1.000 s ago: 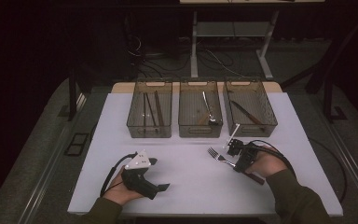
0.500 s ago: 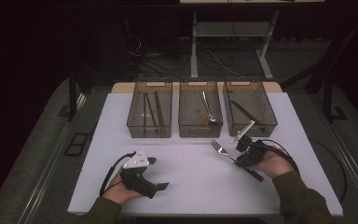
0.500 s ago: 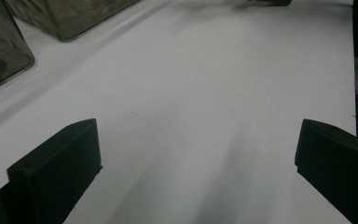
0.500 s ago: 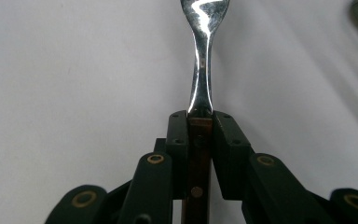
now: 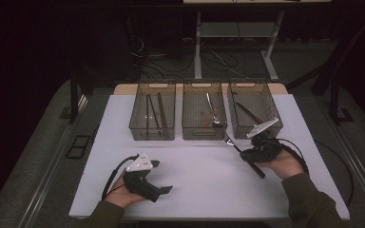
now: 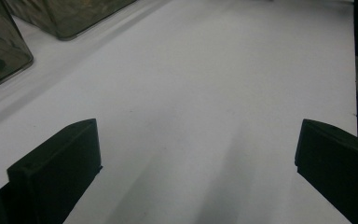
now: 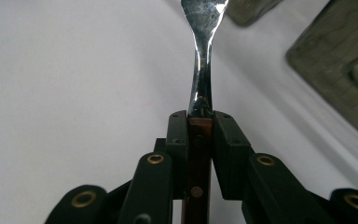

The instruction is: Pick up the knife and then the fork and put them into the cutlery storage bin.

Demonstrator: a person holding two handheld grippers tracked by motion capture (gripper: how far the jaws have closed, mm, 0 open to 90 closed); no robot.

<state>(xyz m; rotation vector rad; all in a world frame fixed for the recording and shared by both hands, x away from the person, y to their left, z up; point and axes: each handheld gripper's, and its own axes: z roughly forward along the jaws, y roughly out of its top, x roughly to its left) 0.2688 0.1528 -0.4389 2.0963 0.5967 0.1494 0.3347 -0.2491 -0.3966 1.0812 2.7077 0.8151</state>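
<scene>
On the white counter [image 5: 204,166], three clear smoky plastic bins are set side by side along the far edge, apparently so that cutlery can be sorted by kind. Two dark chopstick-like sticks [image 5: 155,108] are held in the left bin [image 5: 152,112], a steel spoon [image 5: 212,110] lies in the middle bin [image 5: 204,110], and a dark-handled knife [image 5: 248,114] lies in the right bin [image 5: 252,107].

Near the front right of the counter, the right gripper [image 5: 251,153] is held in a person's hand and is clamped on a steel fork with a brown riveted wooden handle [image 5: 237,148]. In the right gripper view the jaws are seen pressed flat against both sides of the fork [image 7: 202,79] handle just below the metal neck — a grip that keeps the fork in line with the gripper. From above, the fork is seen raised off the counter, with its tines pointed toward the gap between the middle and right bins and the handle end trailing back under the hand. It is judged that the fork is being carried toward a bin, though which one cannot be told.

At the front left, the left gripper [image 5: 164,189] is rested low on the counter in the other hand. Its jaws stand wide apart with nothing between them — bare counter [image 6: 200,93] is seen ahead in the left gripper view.
</scene>
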